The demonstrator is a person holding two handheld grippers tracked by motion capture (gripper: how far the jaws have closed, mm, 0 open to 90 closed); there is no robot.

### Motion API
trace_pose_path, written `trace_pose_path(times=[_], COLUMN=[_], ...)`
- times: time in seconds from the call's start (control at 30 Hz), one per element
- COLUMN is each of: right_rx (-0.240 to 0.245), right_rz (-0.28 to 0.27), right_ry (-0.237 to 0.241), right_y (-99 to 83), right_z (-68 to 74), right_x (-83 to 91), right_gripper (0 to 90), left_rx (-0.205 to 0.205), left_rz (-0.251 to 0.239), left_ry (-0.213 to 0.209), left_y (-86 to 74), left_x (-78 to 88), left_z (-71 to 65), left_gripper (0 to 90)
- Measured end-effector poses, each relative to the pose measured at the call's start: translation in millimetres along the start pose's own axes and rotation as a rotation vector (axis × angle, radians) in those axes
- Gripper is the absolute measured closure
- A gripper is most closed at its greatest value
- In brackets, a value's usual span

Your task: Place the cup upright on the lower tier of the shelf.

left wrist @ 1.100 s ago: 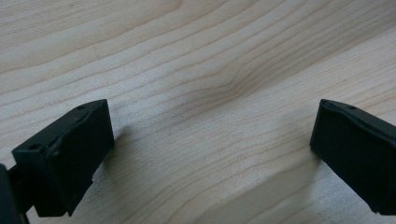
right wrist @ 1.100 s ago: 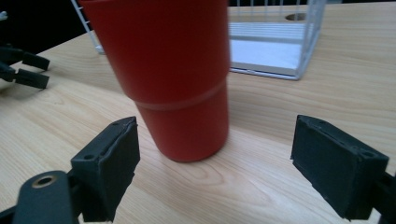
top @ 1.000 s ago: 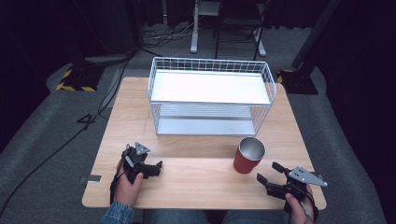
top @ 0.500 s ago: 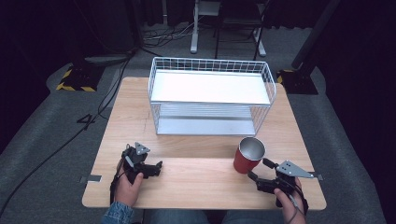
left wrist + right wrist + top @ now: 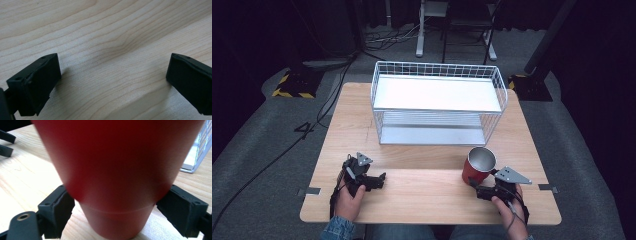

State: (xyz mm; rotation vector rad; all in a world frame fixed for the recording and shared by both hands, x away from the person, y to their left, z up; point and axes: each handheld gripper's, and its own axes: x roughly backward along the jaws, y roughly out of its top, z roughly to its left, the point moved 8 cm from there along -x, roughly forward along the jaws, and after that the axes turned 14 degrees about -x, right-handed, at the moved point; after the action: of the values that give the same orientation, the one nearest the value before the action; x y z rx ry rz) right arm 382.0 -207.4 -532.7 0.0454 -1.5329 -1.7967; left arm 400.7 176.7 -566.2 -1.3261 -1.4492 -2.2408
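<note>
**A:** Where's the red cup point(image 5: 479, 167) now?

**B:** Upright on the worktop point(image 5: 422, 192), near its right front, well in front of the white wire rack point(image 5: 438, 67). The right hand-held gripper point(image 5: 474, 184) has its jaws spread around the cup's lower wall, one on each side. In the right gripper view the cup is blurred, so I'd guess the pads sit just beside the wall rather than clamping it.

**A:** And the other one?

**B:** The left hand-held gripper point(image 5: 381, 178) lies released on the bare wood at the left front, with nothing between its jaws.

**A:** What could go wrong?

**B:** The cup tapers towards its base. If the jaws squeeze that low, it could slip upward or tip, and a shove before they close would slide it across the wood.

**A:** Is anything in the way?

**B:** Only the rack's front wire wall if the cup heads there. Otherwise the worktop around it is open.
</note>
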Motion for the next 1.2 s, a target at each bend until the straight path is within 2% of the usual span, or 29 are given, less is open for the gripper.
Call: trace_pose_path(times=[0.37,0.47,0.67,1.0,1.2], right_rx=[0.018,0.046,0.071,0.072,0.051], right_rz=[0.021,0.061,0.087,0.070,0.053], right_ry=[0.022,0.026,0.021,0.025,0.043], right_y=[3.9,3.6,2.5,3.7,5.5], right_z=[-0.7,-1.4,-0.7,-0.2,0.1], right_x=[-13.0,-18.5,-22.0,-21.4,-21.0], right_gripper=[14.1,15.0,15.7,16.0,15.0], left_rx=[0.002,0.002,0.001,0.002,0.002], left_rz=[0.000,-0.001,0.000,0.000,0.001], left_ry=[0.001,0.002,-0.001,-0.001,-0.002], left_y=[0.4,0.4,0.5,0.6,0.5], left_x=[-0.2,-0.2,-0.4,-0.4,-0.3], left_z=[-0.2,-0.2,-0.4,-0.5,-0.5], left_gripper=[0.0,0.0,0.0,0.0,0.0])
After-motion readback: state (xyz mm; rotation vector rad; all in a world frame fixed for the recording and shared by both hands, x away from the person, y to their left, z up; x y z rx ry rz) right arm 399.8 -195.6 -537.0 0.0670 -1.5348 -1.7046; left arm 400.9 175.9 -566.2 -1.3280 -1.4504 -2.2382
